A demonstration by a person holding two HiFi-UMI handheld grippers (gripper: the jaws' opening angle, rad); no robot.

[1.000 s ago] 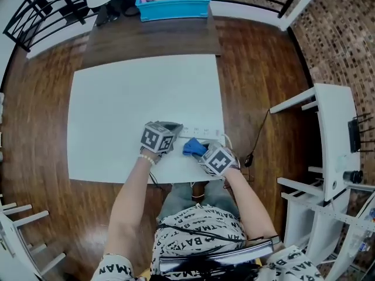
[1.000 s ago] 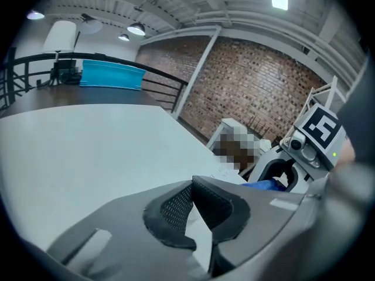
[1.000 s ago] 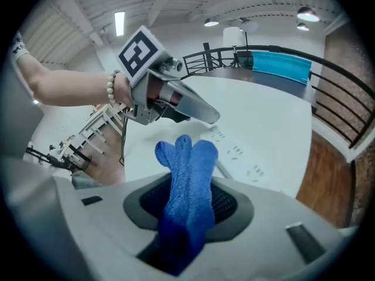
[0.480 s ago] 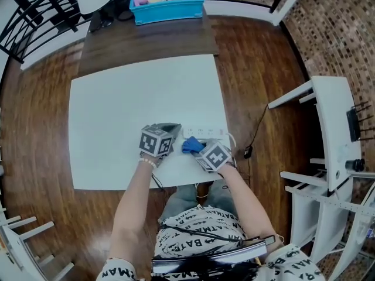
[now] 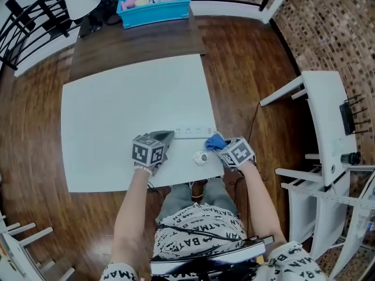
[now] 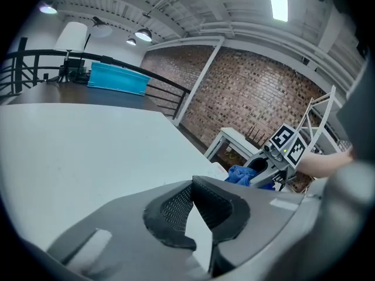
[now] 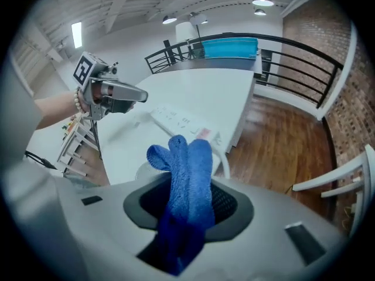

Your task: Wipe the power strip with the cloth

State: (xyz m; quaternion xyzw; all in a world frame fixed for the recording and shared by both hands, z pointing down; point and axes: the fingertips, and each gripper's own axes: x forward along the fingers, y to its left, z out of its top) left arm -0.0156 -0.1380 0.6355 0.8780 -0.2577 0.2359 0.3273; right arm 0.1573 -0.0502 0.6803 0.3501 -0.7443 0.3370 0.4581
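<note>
Right gripper view shows the right gripper clamped on the blue cloth. The cloth is bunched between the jaws, and a folded end sticks up past the tips. In the head view this gripper is at the table's near right corner. The cloth sits just beside the right end of the power strip; no view settles whether the two touch. From the right gripper's own camera the power strip lies ahead of the cloth on the white top, with a loop of white cable curving off its nearer end.

The left gripper has its jaws brought together at the tips, with nothing between them. Only the white table surface shows through the gap behind the pads. Seen from the head, it points at the left end of the strip and is just beside it; contact cannot be made out. Its camera also catches the right gripper and the cloth across from it.

The strip runs along the near edge of the white table, toward the right edge. A small round white thing lies between the two grippers, closer to the near edge; what it is cannot be told.

Beyond the far edge a dark wooden table carries a blue bin. A white rack stands on the wood floor to the right, well apart from the table. A black railing runs along the far side.
</note>
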